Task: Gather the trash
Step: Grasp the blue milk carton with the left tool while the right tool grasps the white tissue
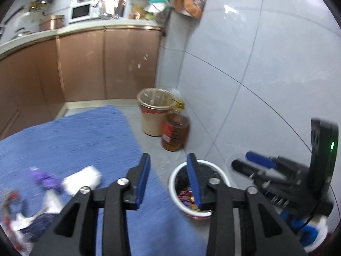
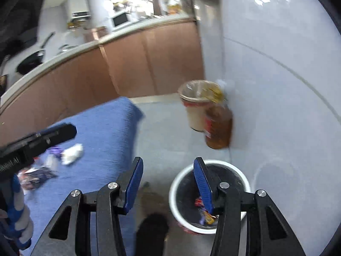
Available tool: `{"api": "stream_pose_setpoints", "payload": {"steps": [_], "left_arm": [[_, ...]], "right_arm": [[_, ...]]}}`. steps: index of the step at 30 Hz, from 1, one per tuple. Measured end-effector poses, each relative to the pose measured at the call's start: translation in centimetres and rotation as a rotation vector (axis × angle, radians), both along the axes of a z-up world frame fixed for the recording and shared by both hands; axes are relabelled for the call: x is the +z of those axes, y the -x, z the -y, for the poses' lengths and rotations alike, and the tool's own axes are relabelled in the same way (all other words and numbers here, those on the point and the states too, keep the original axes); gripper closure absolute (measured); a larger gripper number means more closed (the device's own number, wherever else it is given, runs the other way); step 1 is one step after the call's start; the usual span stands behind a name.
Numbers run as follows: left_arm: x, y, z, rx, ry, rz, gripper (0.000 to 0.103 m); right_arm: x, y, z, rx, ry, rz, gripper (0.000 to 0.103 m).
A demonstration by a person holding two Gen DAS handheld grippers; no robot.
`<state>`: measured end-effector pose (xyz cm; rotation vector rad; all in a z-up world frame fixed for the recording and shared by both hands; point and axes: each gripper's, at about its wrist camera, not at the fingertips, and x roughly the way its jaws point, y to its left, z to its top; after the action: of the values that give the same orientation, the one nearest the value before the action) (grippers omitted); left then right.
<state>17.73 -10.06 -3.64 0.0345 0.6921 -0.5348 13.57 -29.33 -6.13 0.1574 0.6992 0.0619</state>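
My left gripper (image 1: 169, 177) is open with nothing between its blue pads, held above the edge of a blue mat (image 1: 74, 140). On the mat lie a crumpled white paper (image 1: 83, 181), a purple wrapper (image 1: 44, 178) and more wrappers (image 1: 12, 213). A white-rimmed bin (image 1: 215, 168) with a black liner stands on the floor beside the mat, with colourful wrappers (image 1: 187, 198) in it. My right gripper (image 2: 168, 179) is open and empty, over the floor next to the bin (image 2: 213, 162). Wrappers (image 2: 204, 211) lie in its bottom. The white paper (image 2: 71, 151) shows to the left.
A beige bin (image 1: 153, 111) and an oil bottle (image 1: 174, 132) stand in the corner by the tiled wall (image 1: 266, 74). Brown cabinets (image 1: 85, 68) run along the back. A dark shoe tip (image 2: 152, 228) is on the floor near the white-rimmed bin.
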Motion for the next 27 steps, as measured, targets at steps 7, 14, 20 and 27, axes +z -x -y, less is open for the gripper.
{"api": "stream_pose_setpoints", "payload": {"steps": [7,14,20,27], "left_arm": [[0.6,1.5,-10.2,0.056,-0.069,-0.016,0.057],[-1.5,0.5,-15.9,0.014,-0.16,-0.133,0.057],[-4.9,-1.1,-16.8,0.007,-0.218,-0.22,0.057],[-7.7,-3.5,-16.1,-0.024,-0.321,-0.266,0.057]], "right_arm": [[3.3,0.7,-5.6,0.152,-0.025,0.034,0.054],[2.9,-0.7,-10.0,0.258,-0.049,0.007,0.054],[1.0,-3.3,-13.7,0.347,-0.057,-0.062,0.051],[-2.2,-7.7,-16.9,0.414,-0.091,-0.147,0.051]]}}
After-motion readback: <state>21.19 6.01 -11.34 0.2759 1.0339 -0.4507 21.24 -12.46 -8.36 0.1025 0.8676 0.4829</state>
